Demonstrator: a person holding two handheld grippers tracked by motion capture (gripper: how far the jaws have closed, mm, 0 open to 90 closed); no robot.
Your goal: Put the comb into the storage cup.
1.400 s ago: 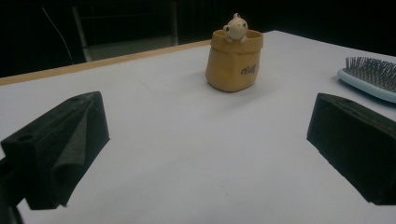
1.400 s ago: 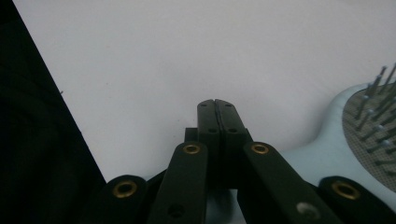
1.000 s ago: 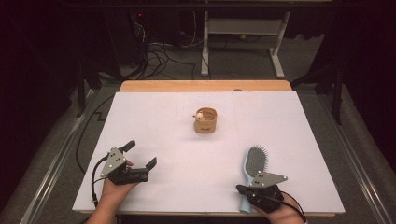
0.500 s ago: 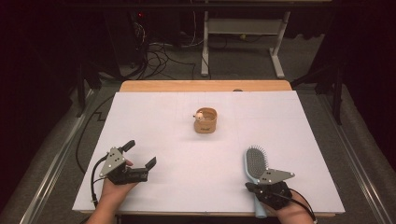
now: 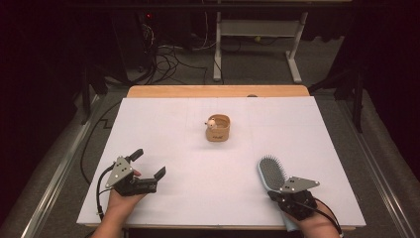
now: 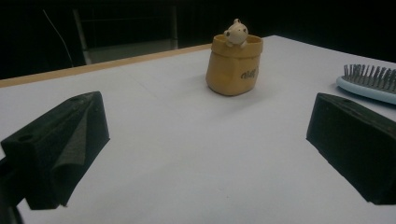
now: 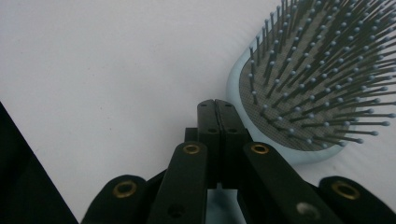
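Note:
A light-blue hairbrush (image 5: 271, 172) lies bristles up on the white table cover (image 5: 317, 129) at the near right. Its handle runs back under my right gripper (image 5: 275, 195). In the right gripper view the right gripper (image 7: 216, 106) has its jaws pressed flat together with nothing between them, just left of the hairbrush head (image 7: 317, 79). My left gripper (image 5: 148, 163) rests at the near left, open and empty. In the left gripper view the left gripper (image 6: 205, 121) looks across the table at a small tan sack-shaped pot (image 6: 235, 65) with a pale animal figure (image 6: 235, 33) on its rim.
The tan pot (image 5: 219, 128) stands near the table's middle, well away from both hands. A wooden table edge (image 5: 218, 91) shows past the cover. Behind it are cables and a white desk frame (image 5: 257, 34) on the dark floor.
My right hand has shifted to the right along the near edge, and the brush handle has swung right with it. The left hand and the pot have stayed put.

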